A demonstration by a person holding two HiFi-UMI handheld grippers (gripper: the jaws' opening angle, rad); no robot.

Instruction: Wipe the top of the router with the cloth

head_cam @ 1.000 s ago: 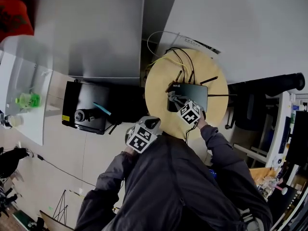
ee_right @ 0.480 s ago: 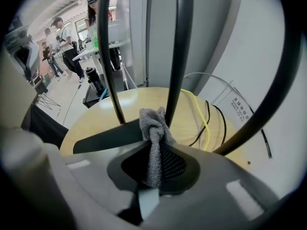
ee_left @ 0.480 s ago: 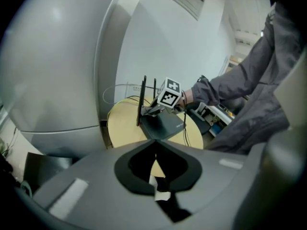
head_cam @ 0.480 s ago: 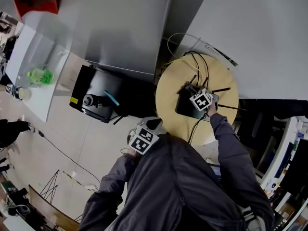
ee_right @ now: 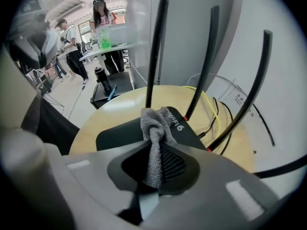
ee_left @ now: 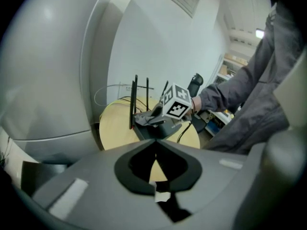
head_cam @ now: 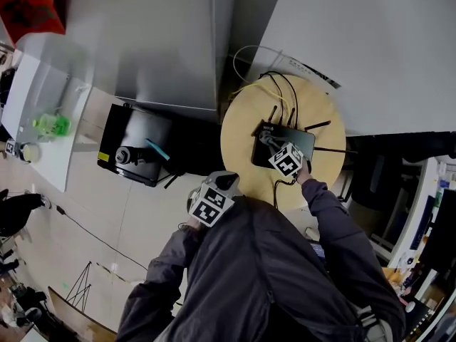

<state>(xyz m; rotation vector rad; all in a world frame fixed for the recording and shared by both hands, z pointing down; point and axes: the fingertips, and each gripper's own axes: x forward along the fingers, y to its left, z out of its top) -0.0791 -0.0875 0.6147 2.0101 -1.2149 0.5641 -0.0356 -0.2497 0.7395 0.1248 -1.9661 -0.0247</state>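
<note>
A black router (head_cam: 296,140) (ee_right: 120,134) with several upright antennas (ee_right: 154,51) lies on a round wooden table (head_cam: 239,137) (ee_left: 117,126). My right gripper (head_cam: 272,145) (ee_right: 154,145) is over the router's top, shut on a grey cloth (ee_right: 156,123) (head_cam: 266,139). The cloth's bunched end rests on the router by the "WiFi 6" print. My left gripper (head_cam: 222,184) (ee_left: 154,140) hangs off the table's near edge by my body, jaws closed on nothing. The left gripper view shows the right gripper's marker cube (ee_left: 175,104) and the cloth (ee_left: 147,119) on the router.
Yellow and black cables (head_cam: 265,85) run from the router's far side off the table. A black case (head_cam: 135,152) sits on the floor at left, beyond it a white table with a green bottle (head_cam: 53,125). Grey walls (head_cam: 370,41) stand behind. People (ee_right: 103,18) are far off.
The right gripper with the cloth slid across the router's top toward the far right, then back toward the near edge. The left gripper stayed by my body.
</note>
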